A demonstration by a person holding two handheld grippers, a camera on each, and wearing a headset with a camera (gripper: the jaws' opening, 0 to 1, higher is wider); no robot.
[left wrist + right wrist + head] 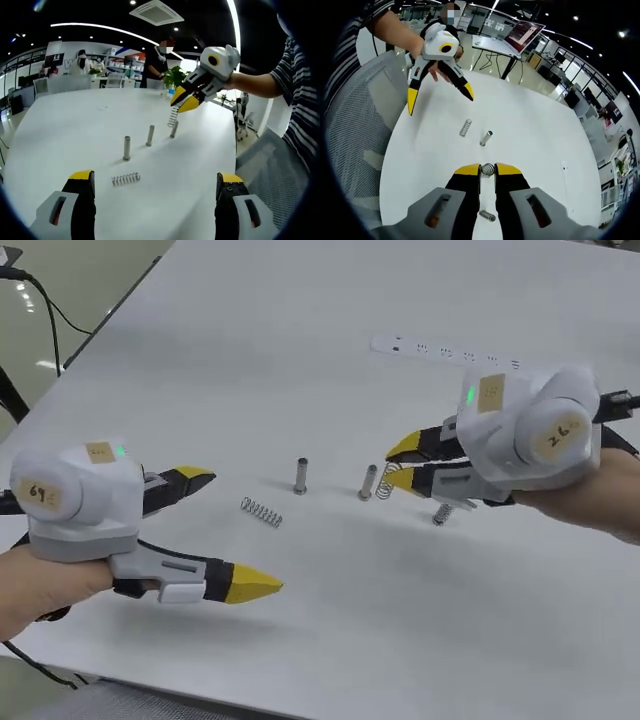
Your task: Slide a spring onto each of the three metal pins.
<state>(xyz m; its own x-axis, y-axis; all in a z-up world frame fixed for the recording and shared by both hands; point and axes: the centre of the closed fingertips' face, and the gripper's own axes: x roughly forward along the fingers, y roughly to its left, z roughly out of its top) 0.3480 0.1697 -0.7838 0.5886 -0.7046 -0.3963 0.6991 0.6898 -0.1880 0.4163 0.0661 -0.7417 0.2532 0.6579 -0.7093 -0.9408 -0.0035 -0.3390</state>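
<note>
The spring [385,480] is pinched between the tips of the right gripper [392,466], whose jaws are pressed almost together on it; it hangs just beside the middle pin [368,482], which stands a little ahead of those tips. We judge the step in hand to be threading this coil over that pin; to do it well we want the coil's axis upright and its open end centred over the pin's top before we lower; a grip high on the coil leaves the lower turns free to take the tip; a skewed coil would likely catch or tip the pin. Under the right gripper's body the near pin [440,512] seems to wear a coil already, though we cannot be sure; beyond the middle pin the far pin [301,476] stands bare, with a loose spring [262,511] lying flat near it. That loose spring lies just ahead of the left gripper [246,530]; its jaws are spread wide and hold nothing; it could steady a pin's base if needed.

All this rests on a smooth white table [300,340]; a power strip [445,352] lies well beyond the right gripper. Around us is an open office; we see a mesh chair [272,165], a plant [175,77], people at far desks, and strip lights on a dark ceiling.
</note>
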